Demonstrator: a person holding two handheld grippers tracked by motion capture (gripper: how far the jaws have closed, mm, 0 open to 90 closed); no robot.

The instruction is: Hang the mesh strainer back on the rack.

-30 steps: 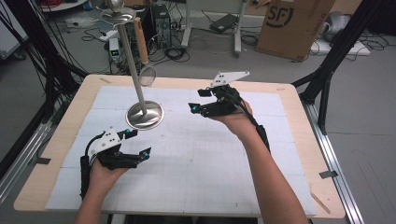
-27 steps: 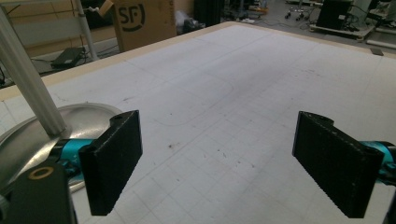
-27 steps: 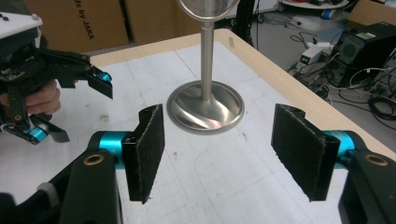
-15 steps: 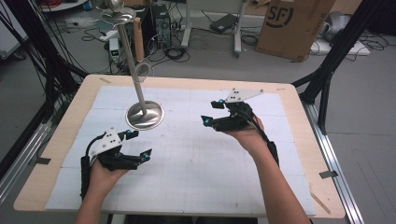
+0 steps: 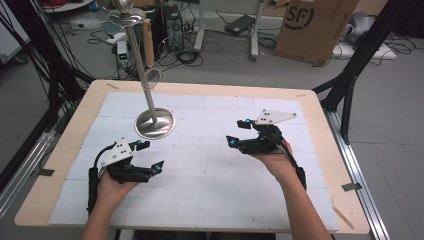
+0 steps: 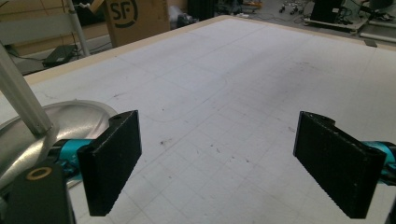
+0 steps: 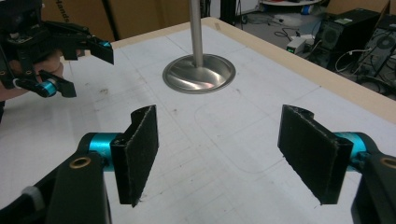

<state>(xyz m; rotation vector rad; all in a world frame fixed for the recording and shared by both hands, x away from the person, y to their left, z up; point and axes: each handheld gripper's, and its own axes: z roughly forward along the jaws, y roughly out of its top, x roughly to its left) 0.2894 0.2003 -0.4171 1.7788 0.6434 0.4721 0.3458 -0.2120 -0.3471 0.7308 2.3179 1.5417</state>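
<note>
Judging from how things lie, the work with the metal stand (image 5: pixel 151 107) has not begun in earnest or is between steps: neither claw holds anything, and nothing hangs from the stand that I can make out.

At the left of the high view, the left claw (image 5: pixel 148 156) hovers low over the white gridded mat (image 5: pixel 215 165), near the front left part of the table (image 5: pixel 320 105). Its jaws stand wide apart with bare mat between them, as the left gripper view confirms, where the two black pads (image 6: pixel 112 161) frame empty gridded surface. The stand's round base (image 6: pixel 70 123) lies just beside that claw, on its far side, close but apart.

The stand sits upright on the mat's left half, toward the far edge. Its thin pole rises from the dished base to a small top plate and a knob; a wire loop shows partway up the pole, though whether it is part of the stand is hard to tell.

Farther right, the right claw (image 5: pixel 239 132) is held over the mat's right half, well apart from the stand, jaws also spread wide and empty. It faces the stand (image 7: pixel 198 70), so reaching for it looks like what is left.

Counted: one stand, one mat, one table, two claws.
</note>
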